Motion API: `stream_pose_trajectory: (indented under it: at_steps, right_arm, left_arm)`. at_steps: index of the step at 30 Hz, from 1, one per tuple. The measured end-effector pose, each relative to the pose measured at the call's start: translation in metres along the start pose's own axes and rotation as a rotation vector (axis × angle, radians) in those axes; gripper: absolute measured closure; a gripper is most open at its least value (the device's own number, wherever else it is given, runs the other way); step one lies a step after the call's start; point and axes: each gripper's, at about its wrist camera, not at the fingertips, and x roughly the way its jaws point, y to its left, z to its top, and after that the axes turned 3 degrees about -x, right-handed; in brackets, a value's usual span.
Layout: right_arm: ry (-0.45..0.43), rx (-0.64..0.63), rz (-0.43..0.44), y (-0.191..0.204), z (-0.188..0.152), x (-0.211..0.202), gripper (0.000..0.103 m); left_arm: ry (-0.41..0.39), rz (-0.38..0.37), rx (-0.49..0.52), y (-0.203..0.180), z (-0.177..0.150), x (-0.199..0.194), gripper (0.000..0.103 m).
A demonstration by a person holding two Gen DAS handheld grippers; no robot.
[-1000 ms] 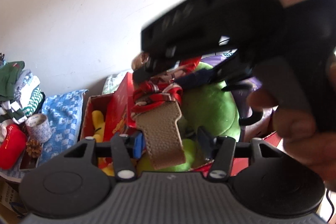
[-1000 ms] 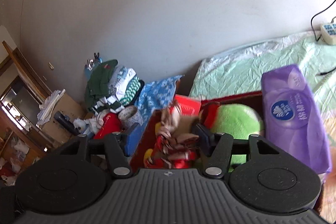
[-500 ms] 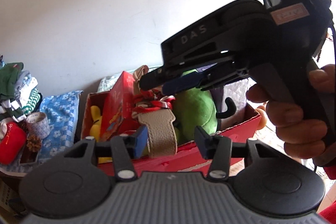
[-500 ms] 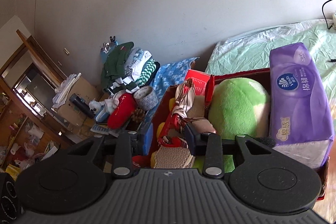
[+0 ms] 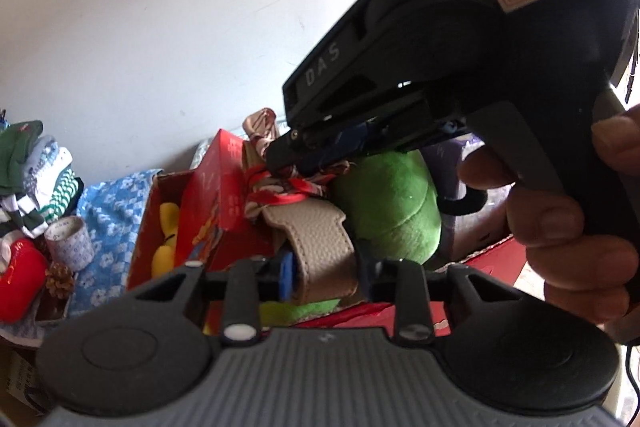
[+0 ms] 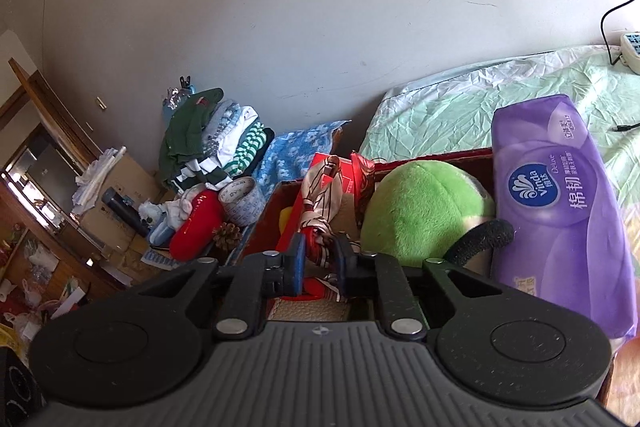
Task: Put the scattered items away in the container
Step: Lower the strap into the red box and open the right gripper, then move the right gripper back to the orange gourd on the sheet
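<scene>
The beige pebbled-leather strap with a red, white and brown patterned scarf knotted to it (image 5: 320, 239) lies over the near middle of the open red cardboard box (image 5: 408, 311). The right gripper (image 6: 318, 261) has its fingers pressed together on the scarf's twisted part, just above the strap. The left gripper (image 5: 326, 277) frames the strap's near end; its blue left pad lies close against the leather while the right pad stands a little apart, so whether it pinches the strap cannot be told.

Most of the job looks done. Already in the box are a round green plush toy (image 6: 424, 211) right of the strap, a yellow soft toy (image 5: 166, 239) at the left end, a flat red carton (image 5: 216, 195) standing on edge between them, and a purple tissue pack (image 6: 560, 211) along the right side.

What seems left is to lower and let go of the strap and scarf so they settle inside. Left of the box, a red pouch (image 6: 196, 227), a pine cone (image 6: 226, 235) and a patterned paper cup (image 6: 240, 201) sit on a blue floral cloth (image 6: 288, 155); whether they count as scattered items is unclear.
</scene>
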Motion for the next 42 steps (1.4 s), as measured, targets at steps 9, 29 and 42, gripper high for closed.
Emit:
stream_pose_trajectory:
  at_steps: [9, 29, 42]
  right_arm:
    - [-0.087, 0.055, 0.03, -0.011, -0.005, -0.047, 0.065]
    - [-0.066, 0.152, 0.032, -0.117, -0.006, -0.139, 0.055]
    - [0.09, 0.404, -0.33, -0.259, -0.042, -0.145, 0.055]
  left_arm:
    - [-0.051, 0.002, 0.001, -0.002, -0.002, -0.047, 0.029]
    - [-0.099, -0.069, -0.09, -0.087, 0.047, -0.026, 0.005]
    - [0.034, -0.235, 0.025, -0.2, 0.042, 0.066, 0.006]
